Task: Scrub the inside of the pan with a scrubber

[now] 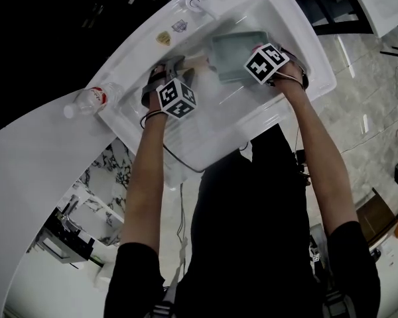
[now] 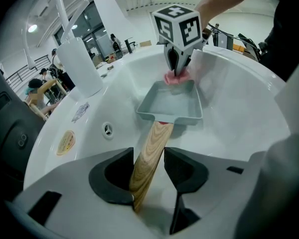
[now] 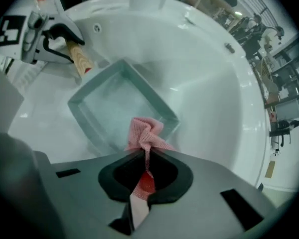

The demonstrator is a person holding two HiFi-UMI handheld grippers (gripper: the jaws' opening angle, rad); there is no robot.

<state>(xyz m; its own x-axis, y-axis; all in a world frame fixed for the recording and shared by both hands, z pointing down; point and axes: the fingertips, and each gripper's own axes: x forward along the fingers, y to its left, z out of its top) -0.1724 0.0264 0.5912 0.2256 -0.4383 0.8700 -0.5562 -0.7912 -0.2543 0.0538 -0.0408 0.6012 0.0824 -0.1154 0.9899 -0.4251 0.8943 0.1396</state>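
A square grey-green pan (image 1: 235, 53) lies in a white sink (image 1: 209, 118), its wooden handle (image 2: 150, 151) clamped between the jaws of the left gripper (image 2: 148, 159). The right gripper (image 3: 145, 166), jaws pressed together on a pink mesh scrubber (image 3: 145, 129), holds it at the pan's rim opposite the handle; whether it touches the inside cannot be told. A plastic bottle (image 1: 89, 100) lies on the bench (image 1: 40, 158) just beside the sink.
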